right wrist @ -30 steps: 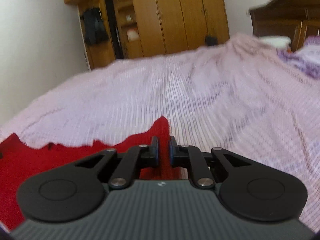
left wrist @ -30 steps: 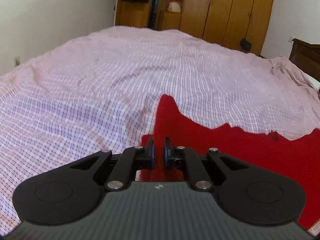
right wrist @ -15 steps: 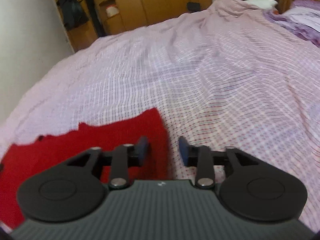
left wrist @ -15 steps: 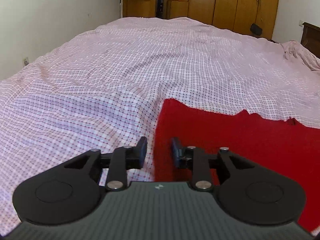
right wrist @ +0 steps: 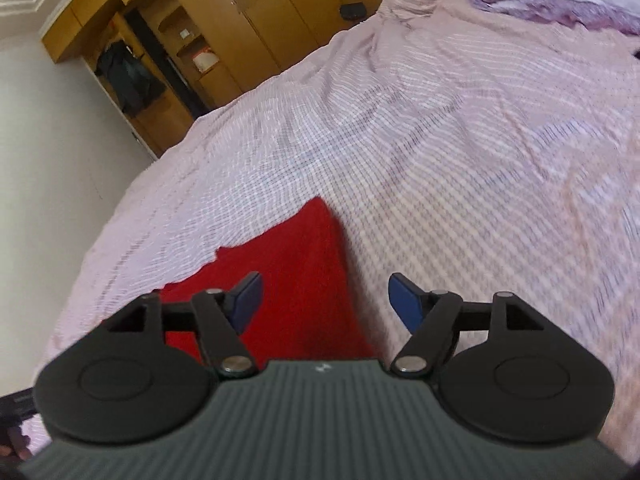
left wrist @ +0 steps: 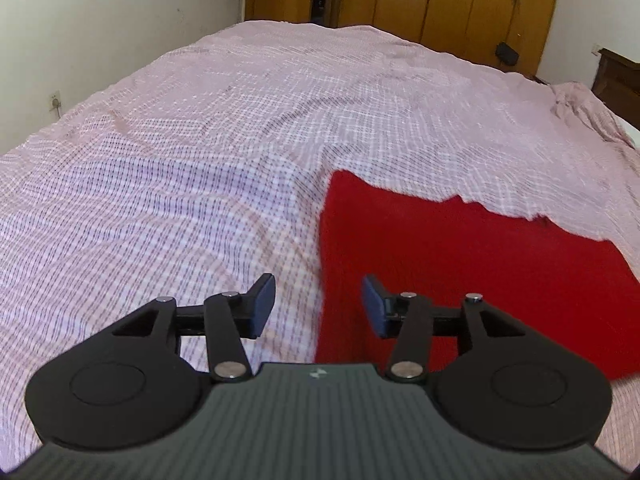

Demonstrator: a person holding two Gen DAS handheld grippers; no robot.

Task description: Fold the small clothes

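Across the near part of the pink-and-white checked bedspread (left wrist: pixel 200 184) lies the flat red knit garment (left wrist: pixel 460 264), its long axis running left to right between the two grippers. Over its left edge hangs the left gripper (left wrist: pixel 318 306), fingers spread wide and holding nothing, one finger above the bedspread and the other above the red cloth. At the opposite, right edge the right gripper (right wrist: pixel 325 303) is likewise spread and empty, straddling that side of the garment (right wrist: pixel 296 280). Neither is clearly nearer, so each corner probably falls to its own side. Only the left view shows the jagged far edge running rightwards; only the right view shows the lilac crumpled bedding (right wrist: pixel 560 4) far right and tilts strongly
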